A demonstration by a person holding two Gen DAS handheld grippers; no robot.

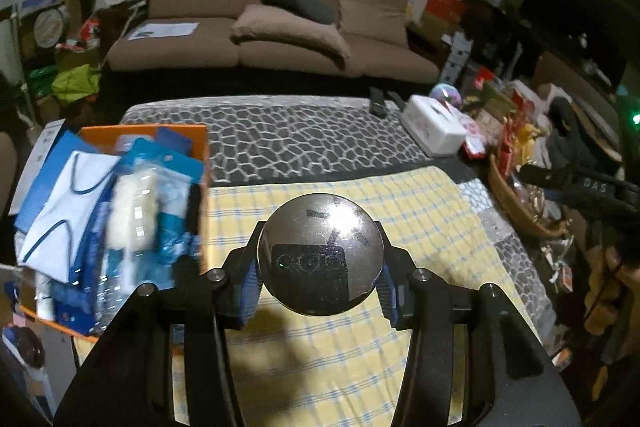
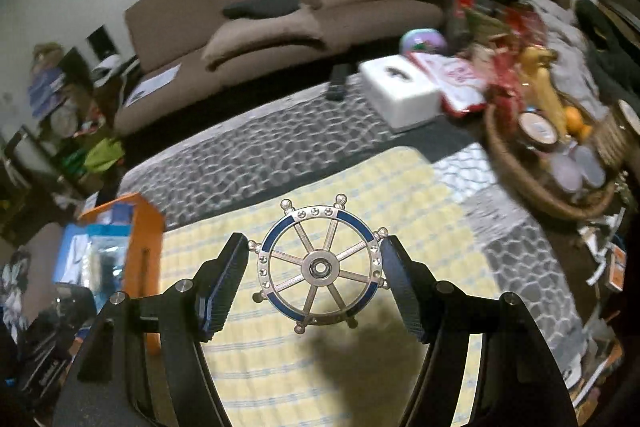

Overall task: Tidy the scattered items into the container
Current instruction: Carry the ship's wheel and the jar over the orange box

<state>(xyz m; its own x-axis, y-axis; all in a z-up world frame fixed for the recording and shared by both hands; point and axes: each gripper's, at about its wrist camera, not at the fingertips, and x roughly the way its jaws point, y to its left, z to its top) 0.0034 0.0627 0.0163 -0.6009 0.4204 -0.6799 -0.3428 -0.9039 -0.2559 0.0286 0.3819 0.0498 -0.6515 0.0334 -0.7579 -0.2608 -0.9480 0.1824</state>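
Observation:
My left gripper (image 1: 320, 281) is shut on a shiny round metal disc (image 1: 320, 253) and holds it above the yellow checked cloth (image 1: 420, 227). To its left stands the orange container (image 1: 192, 137), piled with blue and white packets (image 1: 120, 211). My right gripper (image 2: 316, 277) is shut on a silver and blue ship's wheel ornament (image 2: 320, 265), held above the same cloth (image 2: 360, 367). The orange container (image 2: 148, 247) is at the left in the right wrist view.
A white tissue box (image 1: 434, 125) and a black remote (image 1: 378, 105) lie at the table's far side. A wicker basket (image 2: 532, 183) of clutter stands at the right. A brown sofa (image 1: 256, 23) is behind the table.

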